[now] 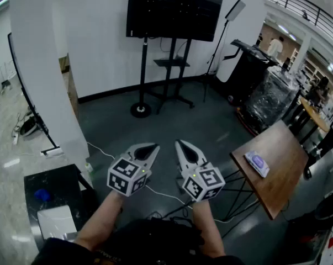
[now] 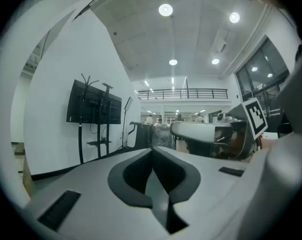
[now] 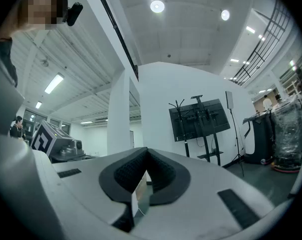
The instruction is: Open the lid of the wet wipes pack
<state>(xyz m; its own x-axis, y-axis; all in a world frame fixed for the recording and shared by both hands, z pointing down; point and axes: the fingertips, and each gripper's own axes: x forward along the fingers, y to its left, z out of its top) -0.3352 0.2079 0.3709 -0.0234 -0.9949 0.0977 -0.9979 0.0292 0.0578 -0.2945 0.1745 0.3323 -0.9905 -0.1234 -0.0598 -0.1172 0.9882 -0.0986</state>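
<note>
Grey plastic jaws with dark padded insides stand pressed together at the tips on the left gripper [image 2: 152, 151], with nothing between them. The right gripper [image 3: 146, 153] is closed the same way and empty; a narrow slit lower down between its pads shows only a sliver of the room behind. Each gripper view catches the other gripper just beside its own jaws, though largely cut off by the picture's edge. Only the head view shows both at once, side by side, tips close but not touching, over the dark floor [image 1: 210, 120], with the hands hidden behind the marker cubes. The wet wipes pack [image 1: 257, 163] appears in that view alone. It lies flat on a wooden table [image 1: 282, 189], off to the right of the right jaws and well apart from them. Its lid is too small to make out as open or closed. Beyond both sets of jaws stands a black screen on a stand [image 1: 173, 10], which all three views show.
</note>
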